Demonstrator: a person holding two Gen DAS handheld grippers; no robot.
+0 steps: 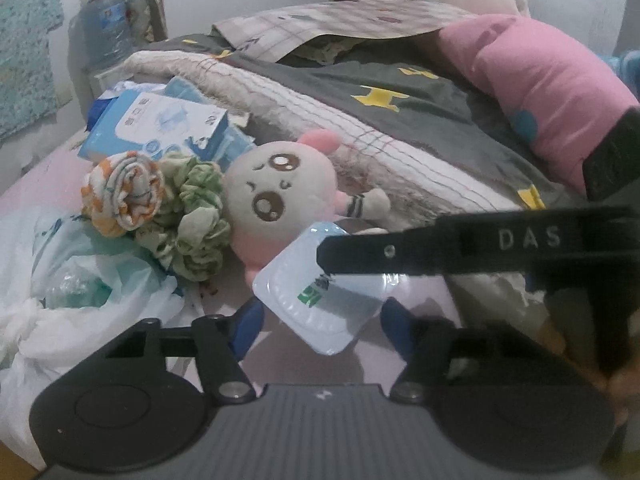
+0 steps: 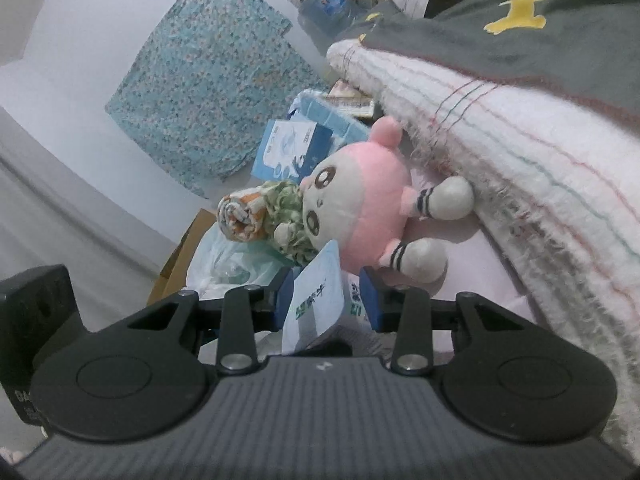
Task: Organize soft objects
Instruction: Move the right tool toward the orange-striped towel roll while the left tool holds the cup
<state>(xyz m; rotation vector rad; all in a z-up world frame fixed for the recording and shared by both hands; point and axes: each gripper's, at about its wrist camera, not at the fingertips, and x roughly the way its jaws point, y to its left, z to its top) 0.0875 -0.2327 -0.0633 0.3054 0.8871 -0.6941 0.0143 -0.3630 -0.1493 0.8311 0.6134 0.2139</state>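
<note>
Tissue pack (image 2: 316, 304) hanging over the pink bed, just before the plush doll (image 2: 360, 208). Right tool (image 2: 326, 300) half-open, pack between, grip unclear. Left tool (image 1: 320, 320) gaping, gripping nothing.

plush doll (image 1: 280, 184) on bed, rolled cloth (image 1: 124, 192) left, blanket (image 1: 360, 128) behind

Tissue pack (image 2: 316, 300) lower end hidden behind gripper body, green print blurred

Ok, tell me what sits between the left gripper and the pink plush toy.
A clear tissue packet hangs tilted right in front of the left gripper, blocking its line to the pink plush toy. The right gripper appears to grip that packet, and its finger crosses the same path.
</note>
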